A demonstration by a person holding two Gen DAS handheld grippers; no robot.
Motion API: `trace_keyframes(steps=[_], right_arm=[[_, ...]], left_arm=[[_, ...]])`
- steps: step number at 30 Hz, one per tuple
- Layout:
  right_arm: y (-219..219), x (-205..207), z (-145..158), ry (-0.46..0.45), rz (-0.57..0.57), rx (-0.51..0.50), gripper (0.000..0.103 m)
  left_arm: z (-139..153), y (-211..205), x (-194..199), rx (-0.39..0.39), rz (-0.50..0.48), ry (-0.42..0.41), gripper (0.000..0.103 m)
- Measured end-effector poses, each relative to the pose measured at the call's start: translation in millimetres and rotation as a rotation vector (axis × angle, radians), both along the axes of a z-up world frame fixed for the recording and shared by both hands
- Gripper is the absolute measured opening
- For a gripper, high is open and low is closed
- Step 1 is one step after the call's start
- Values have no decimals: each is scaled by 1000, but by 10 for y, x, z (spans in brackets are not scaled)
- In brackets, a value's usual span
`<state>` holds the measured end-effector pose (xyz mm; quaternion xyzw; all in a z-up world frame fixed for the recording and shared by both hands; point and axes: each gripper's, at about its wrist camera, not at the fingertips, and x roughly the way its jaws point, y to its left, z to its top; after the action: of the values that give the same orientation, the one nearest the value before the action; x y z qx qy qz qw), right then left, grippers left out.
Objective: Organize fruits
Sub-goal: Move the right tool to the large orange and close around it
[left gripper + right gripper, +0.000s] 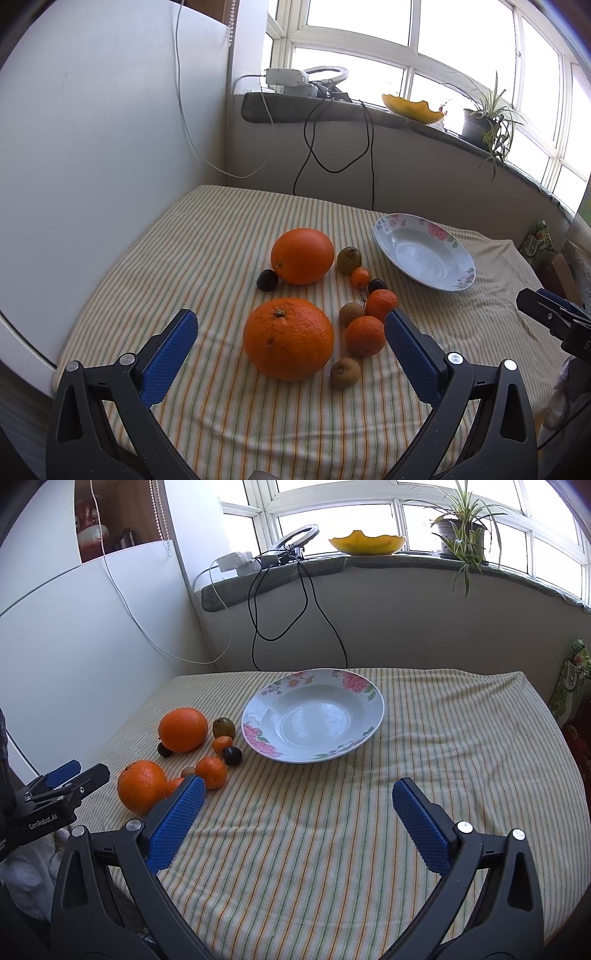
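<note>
Both grippers wide — fruits [314,295] untouched.

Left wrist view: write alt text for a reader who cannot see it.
The open left claw points at the nearest large orange, one of a cluster of oranges, mandarins, kiwis and dark plums on a striped tablecloth. An empty floral plate sits to the right, beyond the fruit.

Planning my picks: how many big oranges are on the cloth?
2. The near orange lies straight ahead of the open left gripper; the far orange sits just behind it, beside a dark plum. Neither is on the plate. The smaller orange fruits aren't counted.
</note>
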<state>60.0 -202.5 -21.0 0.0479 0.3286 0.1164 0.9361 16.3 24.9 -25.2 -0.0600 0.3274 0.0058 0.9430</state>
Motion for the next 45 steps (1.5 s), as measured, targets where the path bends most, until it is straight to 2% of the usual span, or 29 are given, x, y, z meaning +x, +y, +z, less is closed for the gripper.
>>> trace_keyframes(steps=[5, 16, 21, 25, 27, 37, 40, 45], right_arm=[[148, 94, -53, 41, 69, 41, 97], [620, 314, -162, 125, 246, 101, 96], [823, 397, -188, 144, 304, 94, 96], [964, 479, -206, 179, 359, 110, 94], [1039, 527, -224, 200, 390, 119, 89], [1433, 704, -387, 294, 496, 131, 84], [1544, 753, -448, 311, 518, 118, 84], [1674, 837, -542, 344, 537, 116, 81]], left_arm=[[-69, 83, -13, -32, 3, 18, 100], [-288, 215, -26, -104, -6, 78, 95], [-352, 267, -19, -145, -11, 93, 93], [-409, 269, -2, -179, -23, 112, 88], [-447, 278, 14, -207, -29, 125, 85], [-535, 318, 70, -270, -38, 148, 82], [-558, 332, 99, -286, -41, 156, 74], [-587, 339, 131, -306, -46, 162, 74]])
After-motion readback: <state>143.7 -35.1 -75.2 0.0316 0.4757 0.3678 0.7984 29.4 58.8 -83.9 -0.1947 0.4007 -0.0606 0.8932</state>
